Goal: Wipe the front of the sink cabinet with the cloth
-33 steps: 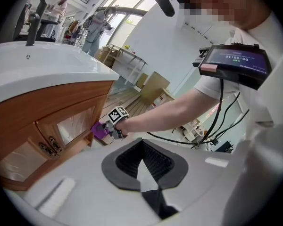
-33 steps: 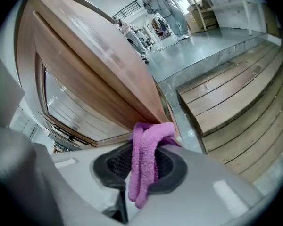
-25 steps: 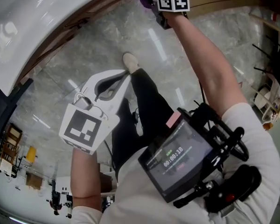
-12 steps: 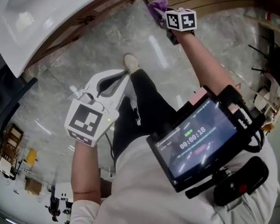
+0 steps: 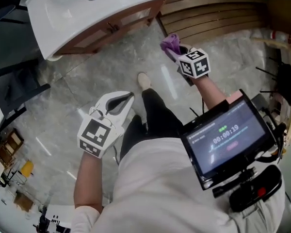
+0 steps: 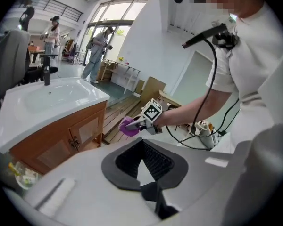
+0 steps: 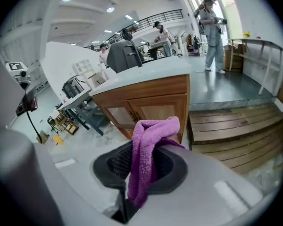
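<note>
Closest to the person, the left gripper (image 5: 125, 98) hung at waist height over the marble floor (image 5: 82, 84), its jaws closed on nothing and pointed loosely toward the work. It seemed to have no part in the job at this moment.

Further out, the right gripper (image 5: 178, 52) was held at arm's reach with its jaws clamped on the purple cloth (image 7: 149, 147). The cloth's bunched top stood above the jaws and a tail hung down between them. It was in the air, clear of any surface.

Beyond it stood the wooden sink cabinet (image 7: 156, 102), its two front doors facing the cloth but apart from it, under the white sink (image 5: 72, 13). No streak or damp patch could be made out on the doors, so how much had been wiped could not be told. With the cloth off the wood, the wiping itself was judged as not under way, and the front remained to be reached and rubbed.
</note>
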`<state>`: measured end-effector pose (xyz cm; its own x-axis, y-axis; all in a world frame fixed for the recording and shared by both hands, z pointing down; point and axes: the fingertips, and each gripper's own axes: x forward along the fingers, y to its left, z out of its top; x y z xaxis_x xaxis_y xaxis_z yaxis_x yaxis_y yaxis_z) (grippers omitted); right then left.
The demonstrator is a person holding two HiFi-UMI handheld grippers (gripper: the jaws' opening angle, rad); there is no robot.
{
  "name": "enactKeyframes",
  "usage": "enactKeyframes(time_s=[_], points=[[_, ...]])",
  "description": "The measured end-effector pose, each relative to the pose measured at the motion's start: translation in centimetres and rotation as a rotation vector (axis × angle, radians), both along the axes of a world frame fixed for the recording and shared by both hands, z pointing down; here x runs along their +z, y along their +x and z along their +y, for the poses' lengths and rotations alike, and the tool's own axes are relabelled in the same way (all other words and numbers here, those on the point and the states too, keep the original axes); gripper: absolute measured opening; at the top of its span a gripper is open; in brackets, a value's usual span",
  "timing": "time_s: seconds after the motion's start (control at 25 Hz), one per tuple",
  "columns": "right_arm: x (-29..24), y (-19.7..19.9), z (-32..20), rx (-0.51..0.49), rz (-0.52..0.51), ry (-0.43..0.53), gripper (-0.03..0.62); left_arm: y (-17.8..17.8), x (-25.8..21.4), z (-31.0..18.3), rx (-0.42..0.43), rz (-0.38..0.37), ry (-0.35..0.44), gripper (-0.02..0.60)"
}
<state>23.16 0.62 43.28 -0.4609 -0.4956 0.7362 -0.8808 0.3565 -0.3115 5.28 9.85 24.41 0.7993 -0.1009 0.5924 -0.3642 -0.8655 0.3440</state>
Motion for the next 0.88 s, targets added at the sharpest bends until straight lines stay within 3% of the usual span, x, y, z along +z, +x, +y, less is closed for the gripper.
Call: enactKeyframes(time_s=[0.12, 0.36, 0.56, 0.88], points=[[-4.1, -3.7, 3.3, -0.084, 0.017, 0.03, 0.061, -2.9, -1.5, 3.2, 0.024, -0.046, 0.048, 0.006], [-12.6, -10.6, 10.3, -0.21, 0.004, 0.127, 0.061, -8.4, -5.3, 9.0, -0.022, -0.013, 0.035, 0.006], [-19.4, -17.4, 18.7, -0.268, 0.025, 0.194, 0.061, -14.2, -9.0, 15.7, -0.042, -0.007, 0.079, 0.006], [-22.3, -20.8, 20.9, -0.319, 0.027, 0.276, 0.06, -16.6, -9.2, 16.3, -0.106, 0.021, 0.078, 0.006]])
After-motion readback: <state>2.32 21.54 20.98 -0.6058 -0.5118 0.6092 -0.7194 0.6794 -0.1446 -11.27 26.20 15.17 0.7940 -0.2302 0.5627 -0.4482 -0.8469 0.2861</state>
